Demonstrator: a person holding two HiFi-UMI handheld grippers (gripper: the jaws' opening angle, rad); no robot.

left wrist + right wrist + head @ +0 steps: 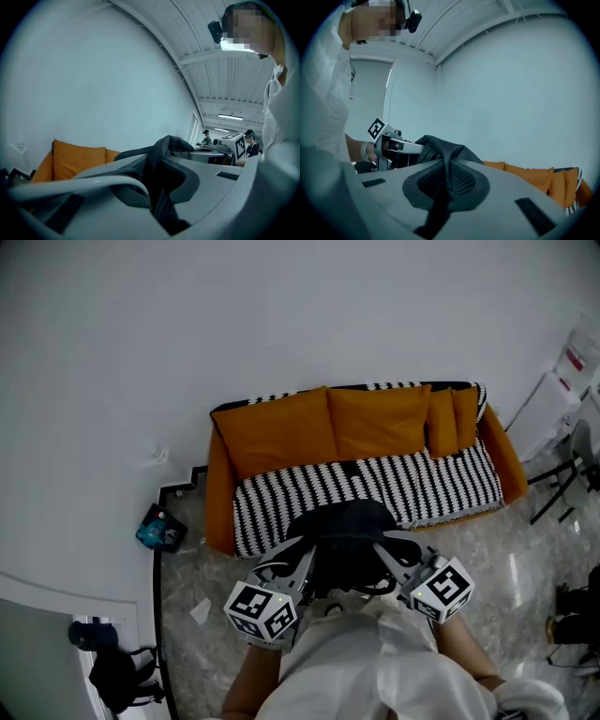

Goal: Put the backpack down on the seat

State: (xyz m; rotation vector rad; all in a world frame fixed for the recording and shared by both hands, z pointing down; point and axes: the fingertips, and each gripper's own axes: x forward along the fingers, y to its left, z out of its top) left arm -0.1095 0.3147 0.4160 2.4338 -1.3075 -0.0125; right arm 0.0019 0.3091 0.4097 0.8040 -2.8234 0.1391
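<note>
At the bottom of the head view, at 6 o'clock, the person's white sleeves lead into both tools. The left gripper [298, 563] sits at 7 o'clock and the right gripper [394, 557] at 5 o'clock, and their marker cubes face up. In the left gripper view, the left gripper [157, 187] has its jaws clenched on a dark strap of the black backpack [164, 161]. The webbing is pinched between the pads and bunches up above them. In the right gripper view, the right gripper [443, 187] is clamped the same way. A fold of the backpack [445, 157] is squeezed in the mesh-lined gap, and the left tool's cube [376, 129] shows just behind it.

The backpack [345, 538] hangs between the two tools, near the centre of the head view. It overlaps the middle of the front edge of the sofa [219, 498]. I cannot tell whether its bottom touches the seat.

The seat wears a black-and-white zigzag cover [291, 491], and its orange arms show at both ends. Four orange cushions [281, 432] lean on the backrest, two wide ones and two narrow ones toward 1 o'clock.

On the pale stone floor [202, 577], a blue item [161, 531] lies at 9 o'clock by the wall. A dark bundle [112, 667] sits at 8 o'clock. A dark-framed chair [562, 474] stands at 3 o'clock. Beyond the sofa rises a plain white wall [234, 315].
</note>
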